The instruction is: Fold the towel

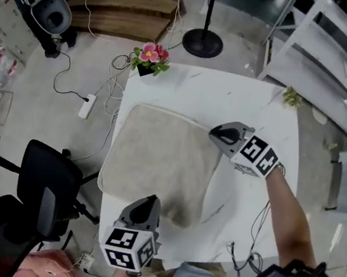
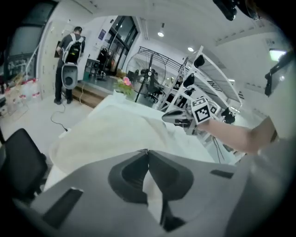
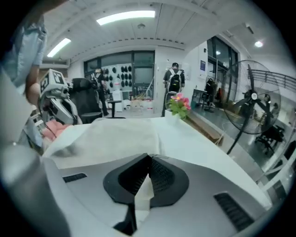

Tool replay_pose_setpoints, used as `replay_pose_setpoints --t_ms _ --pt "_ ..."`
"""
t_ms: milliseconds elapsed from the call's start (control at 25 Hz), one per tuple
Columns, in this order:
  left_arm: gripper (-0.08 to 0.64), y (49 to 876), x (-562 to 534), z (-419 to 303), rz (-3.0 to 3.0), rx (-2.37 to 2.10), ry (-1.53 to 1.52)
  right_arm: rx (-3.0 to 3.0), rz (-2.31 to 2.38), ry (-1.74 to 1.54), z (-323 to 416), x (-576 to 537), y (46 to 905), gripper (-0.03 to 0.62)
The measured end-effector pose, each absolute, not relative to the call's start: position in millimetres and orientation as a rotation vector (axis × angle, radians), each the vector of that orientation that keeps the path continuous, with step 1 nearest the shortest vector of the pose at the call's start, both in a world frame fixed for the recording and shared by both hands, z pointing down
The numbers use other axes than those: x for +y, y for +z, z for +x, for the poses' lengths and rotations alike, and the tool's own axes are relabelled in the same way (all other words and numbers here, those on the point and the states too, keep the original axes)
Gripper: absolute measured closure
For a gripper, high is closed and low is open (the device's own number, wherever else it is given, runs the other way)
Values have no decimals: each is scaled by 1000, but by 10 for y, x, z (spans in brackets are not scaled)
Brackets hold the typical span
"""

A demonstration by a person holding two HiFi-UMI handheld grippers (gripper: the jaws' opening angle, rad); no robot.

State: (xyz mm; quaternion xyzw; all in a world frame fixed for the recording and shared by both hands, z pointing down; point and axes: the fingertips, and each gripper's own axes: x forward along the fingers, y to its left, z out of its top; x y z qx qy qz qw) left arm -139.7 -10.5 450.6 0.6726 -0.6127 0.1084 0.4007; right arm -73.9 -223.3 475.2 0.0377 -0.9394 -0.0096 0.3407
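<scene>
White table [image 1: 187,85] is viewed from above, floor all around. Nearest, at 6 o'clock of the towel [image 1: 158,158], the left gripper [image 1: 150,202] is clenched, with a pinch of the near hem caught between its jaws. The beige towel is spread over the table's left half. At its 2 o'clock corner the right gripper [image 1: 216,133] is clamped on the cloth, and that side is lifted slightly. Potted pink flowers [image 1: 150,58] are set at the table's 11 o'clock corner. A fan base [image 1: 202,43] is seen on the floor beyond.
</scene>
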Motion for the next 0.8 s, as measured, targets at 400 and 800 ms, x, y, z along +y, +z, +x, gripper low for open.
replay_pose_setpoints --t_ms 400,800 --pt "551 5209 6 -530 1588 -1354 399 -2258 -21 -211 -597 -2041 5375 577" --pt "552 5359 35 -254 1584 -1282 566 -2206 -114 -254 -386 -2131 5371 578"
